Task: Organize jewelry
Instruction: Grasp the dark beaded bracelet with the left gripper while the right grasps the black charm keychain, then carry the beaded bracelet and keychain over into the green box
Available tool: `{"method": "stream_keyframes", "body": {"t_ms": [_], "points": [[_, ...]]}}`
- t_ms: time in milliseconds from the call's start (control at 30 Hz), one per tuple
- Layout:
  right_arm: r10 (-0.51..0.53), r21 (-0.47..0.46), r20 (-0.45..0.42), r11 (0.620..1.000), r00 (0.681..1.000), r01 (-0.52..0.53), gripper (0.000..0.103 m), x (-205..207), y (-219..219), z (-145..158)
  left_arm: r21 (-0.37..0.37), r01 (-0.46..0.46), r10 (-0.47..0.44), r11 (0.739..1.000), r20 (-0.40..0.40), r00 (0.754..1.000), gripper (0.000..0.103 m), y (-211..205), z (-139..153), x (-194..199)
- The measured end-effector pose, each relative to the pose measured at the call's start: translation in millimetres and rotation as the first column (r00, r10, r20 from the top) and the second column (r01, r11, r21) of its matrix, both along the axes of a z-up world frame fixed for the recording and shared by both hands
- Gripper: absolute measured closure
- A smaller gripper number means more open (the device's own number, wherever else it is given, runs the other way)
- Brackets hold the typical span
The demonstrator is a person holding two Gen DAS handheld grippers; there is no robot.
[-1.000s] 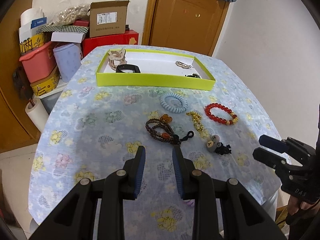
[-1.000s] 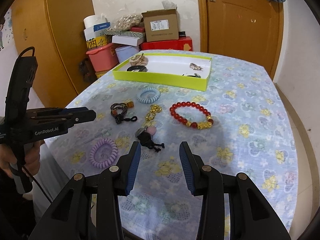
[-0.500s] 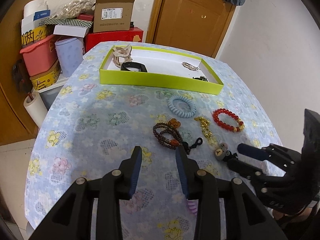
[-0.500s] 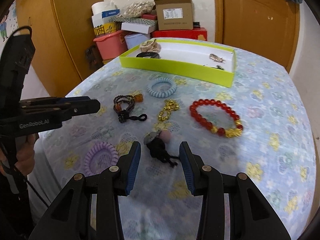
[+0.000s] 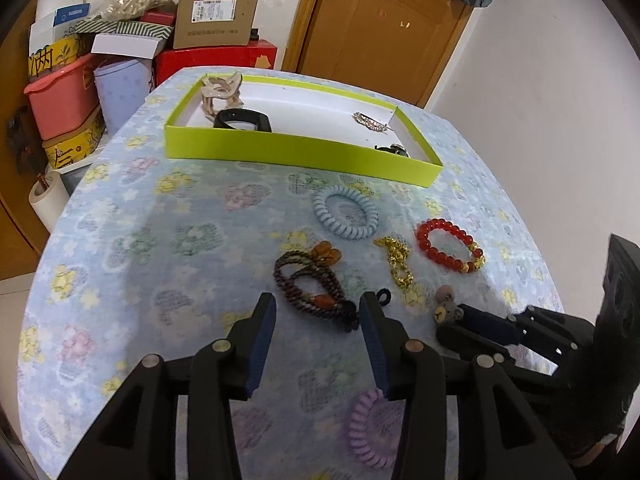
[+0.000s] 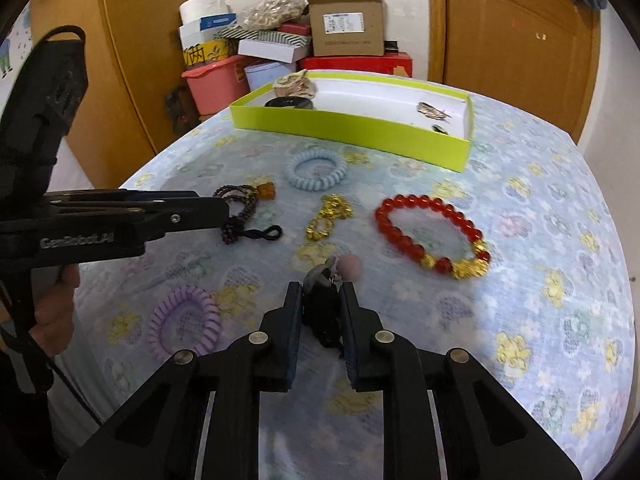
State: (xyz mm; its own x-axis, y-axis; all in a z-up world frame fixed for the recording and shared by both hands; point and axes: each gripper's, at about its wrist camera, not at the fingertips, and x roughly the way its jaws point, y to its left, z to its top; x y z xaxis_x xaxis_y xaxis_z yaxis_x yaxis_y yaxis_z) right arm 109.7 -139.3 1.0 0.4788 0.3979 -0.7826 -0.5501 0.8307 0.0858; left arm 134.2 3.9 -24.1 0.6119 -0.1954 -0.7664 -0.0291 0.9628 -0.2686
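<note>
A black hair tie with a bear charm (image 6: 324,312) lies on the flowered tablecloth between the pads of my right gripper (image 6: 321,300), whose jaws are closing and touch it on both sides. In the left wrist view that gripper (image 5: 460,322) reaches in from the right at the charm (image 5: 444,312). My left gripper (image 5: 318,312) is opening and nothing is gripped. Its tips straddle the near end of a brown bead bracelet (image 5: 308,280) with a black cord. A lime-green tray (image 5: 300,156) at the far side holds a cream claw clip, a black band and a sparkly clip.
Loose on the cloth lie a blue coil tie (image 5: 346,216), a gold chain (image 5: 396,260), a red bead bracelet (image 5: 448,246) and a purple coil tie (image 5: 372,428). Boxes and bins (image 5: 120,52) are stacked beyond the far left edge. A wooden door (image 5: 380,20) stands behind.
My left gripper moved forward to the brown bracelet and its jaws widened. My right gripper came down over the bear hair tie and its jaws narrowed onto it.
</note>
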Motion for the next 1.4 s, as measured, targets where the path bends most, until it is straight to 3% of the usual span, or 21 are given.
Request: {"method": "stream_keyframes", "body": {"t_ms": [233, 433, 567, 667, 800, 1400], "points": [[-0.022, 0.012, -0.004, 1.000, 1.000, 0.022, 0.084, -0.2, -11.2, 1.7, 0.040, -0.014, 0.015, 0.999, -0.016, 1.000, 0.057, -10.9, -5.6, 12.0], [-0.030, 0.021, -0.005, 0.999, 1.000, 0.030, 0.084, -1.4, -17.0, 1.7, 0.171, 0.011, -0.011, 0.985, -0.005, 1.000, 0.058, -29.5, -7.3, 17.5], [-0.039, 0.025, -0.005, 0.999, 0.999, 0.039, 0.084, -2.4, -21.3, 1.8, 0.258, 0.012, -0.016, 0.966, 0.012, 1.000, 0.074, -35.5, -8.6, 12.1], [-0.043, 0.027, -0.007, 0.999, 0.999, 0.043, 0.084, -3.3, -23.3, 2.1, 0.258, 0.009, -0.013, 0.966, 0.011, 1.000, 0.088, -32.9, -7.8, 10.5], [-0.048, 0.028, -0.002, 0.998, 0.999, 0.048, 0.084, -5.9, -26.8, 4.7, 0.229, 0.014, -0.017, 0.973, 0.011, 1.000, 0.092, -27.8, -6.3, 8.3], [-0.067, 0.042, 0.047, 0.997, 0.997, 0.065, 0.084, -20.4, -28.4, 31.3, 0.170, 0.046, -0.064, 0.984, 0.103, 0.993, 0.095, -20.3, 30.9, -23.2]]}}
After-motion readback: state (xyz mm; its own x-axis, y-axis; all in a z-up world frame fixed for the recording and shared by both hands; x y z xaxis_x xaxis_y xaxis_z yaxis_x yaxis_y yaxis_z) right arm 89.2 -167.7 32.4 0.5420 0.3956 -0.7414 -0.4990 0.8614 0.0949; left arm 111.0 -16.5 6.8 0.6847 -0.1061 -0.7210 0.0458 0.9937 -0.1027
